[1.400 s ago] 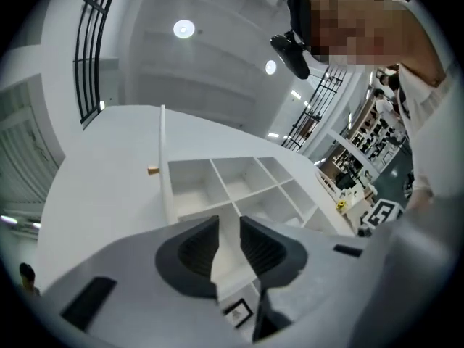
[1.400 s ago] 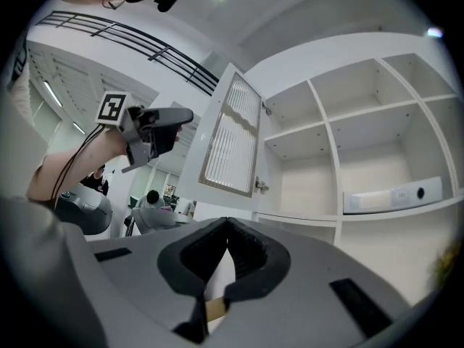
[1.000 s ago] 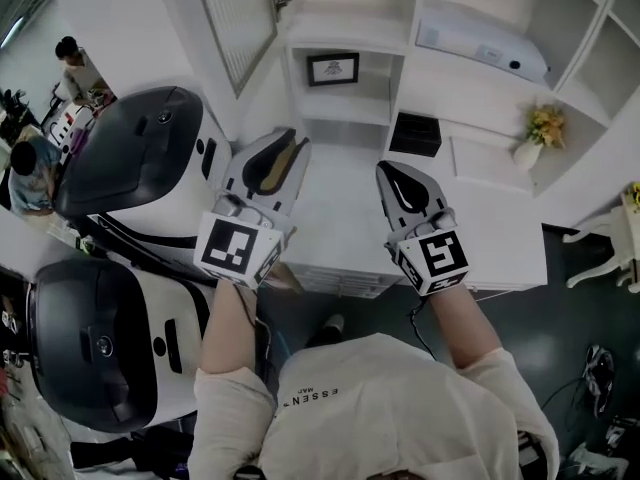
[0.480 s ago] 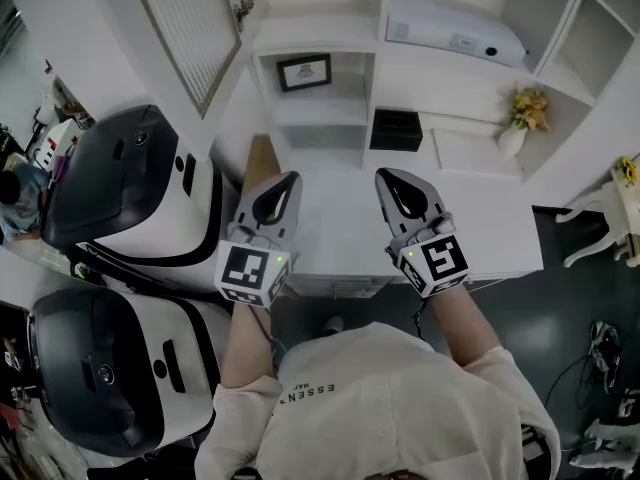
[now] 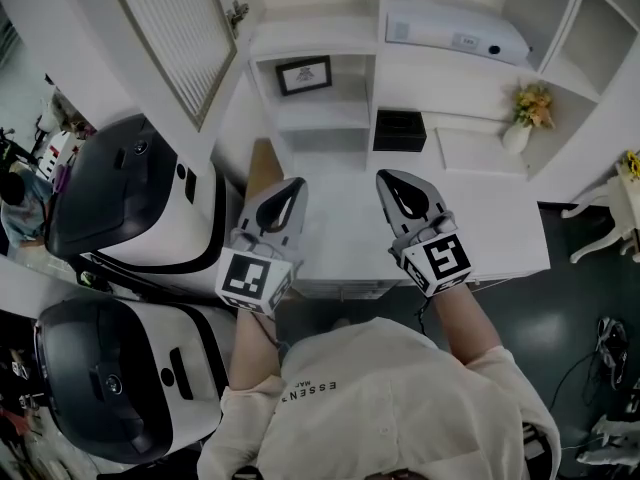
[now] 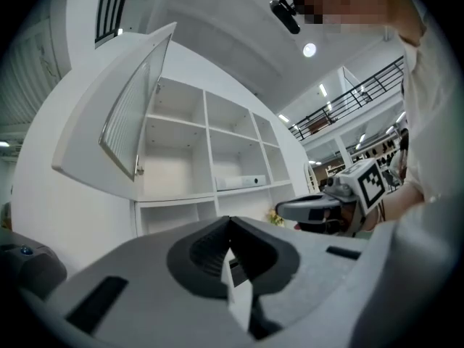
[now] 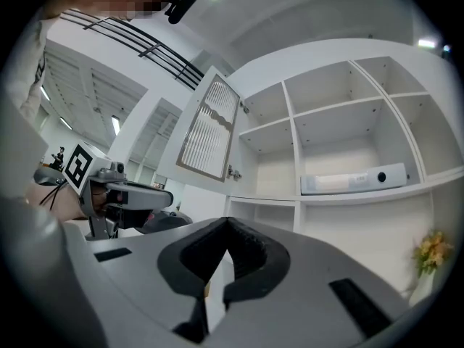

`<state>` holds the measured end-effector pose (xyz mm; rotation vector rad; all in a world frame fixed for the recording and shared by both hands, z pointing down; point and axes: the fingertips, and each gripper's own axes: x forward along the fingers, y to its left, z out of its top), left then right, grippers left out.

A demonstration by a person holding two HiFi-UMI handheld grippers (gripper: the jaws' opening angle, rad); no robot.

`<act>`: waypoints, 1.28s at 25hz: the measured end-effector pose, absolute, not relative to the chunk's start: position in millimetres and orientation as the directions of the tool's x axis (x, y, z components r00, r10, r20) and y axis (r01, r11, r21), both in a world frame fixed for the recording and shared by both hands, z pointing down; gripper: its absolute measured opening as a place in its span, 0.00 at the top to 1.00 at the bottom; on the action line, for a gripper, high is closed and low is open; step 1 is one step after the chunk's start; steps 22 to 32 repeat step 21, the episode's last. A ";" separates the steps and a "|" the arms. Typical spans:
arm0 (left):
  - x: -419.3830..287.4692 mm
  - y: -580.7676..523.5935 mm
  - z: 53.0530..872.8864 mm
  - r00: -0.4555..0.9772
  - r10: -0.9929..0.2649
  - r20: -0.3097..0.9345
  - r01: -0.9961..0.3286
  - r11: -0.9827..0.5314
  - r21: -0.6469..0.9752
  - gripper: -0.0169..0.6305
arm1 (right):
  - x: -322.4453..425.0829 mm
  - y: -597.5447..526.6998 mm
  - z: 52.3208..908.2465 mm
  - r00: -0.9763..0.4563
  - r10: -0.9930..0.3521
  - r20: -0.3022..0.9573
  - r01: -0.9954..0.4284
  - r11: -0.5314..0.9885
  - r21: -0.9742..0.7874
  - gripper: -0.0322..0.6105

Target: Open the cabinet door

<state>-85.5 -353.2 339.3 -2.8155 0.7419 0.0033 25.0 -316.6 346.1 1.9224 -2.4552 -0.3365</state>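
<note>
Cabinet door (image 5: pixel 165 36) stands swung open at 11 o'clock. Left gripper (image 5: pixel 291 185) and right gripper (image 5: pixel 391 177) hover side by side over the white counter (image 5: pixel 340 223), all 2 closed and empty.

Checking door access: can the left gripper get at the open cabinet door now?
Probably yes: the cabinet door stands open up-left of the left gripper, with nothing between; its jaws are shut.

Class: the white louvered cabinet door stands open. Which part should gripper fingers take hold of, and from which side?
Take the small metal knob at the lower corner of the white louvered cabinet door. It juts out from the flat door and is probably the only part that fingers can close around. Approach from below, on the side where the knob sticks out.
</note>
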 end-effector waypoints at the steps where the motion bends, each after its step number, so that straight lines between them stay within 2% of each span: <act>1: -85.0 -354.7 340.4 0.873 -0.485 -0.056 -0.485 -0.847 -0.217 0.97 | 26.5 -318.0 346.7 -0.248 -0.961 -0.124 -0.959 0.225 0.173 0.93; 10: -84.8 -367.8 347.7 0.873 -0.488 -0.030 -0.484 -0.853 -0.196 0.97 | 26.2 -329.5 350.7 -0.252 -0.961 -0.109 -0.957 0.231 0.178 0.93; 21: -86.7 -368.3 342.0 0.878 -0.472 -0.081 -0.478 -0.855 -0.200 0.97 | 25.5 -333.3 351.0 -0.257 -0.960 -0.115 -0.959 0.238 0.153 0.93; 32: -86.7 -368.3 342.0 0.878 -0.472 -0.081 -0.478 -0.855 -0.200 0.97 | 25.5 -333.3 351.0 -0.257 -0.960 -0.115 -0.959 0.238 0.153 0.93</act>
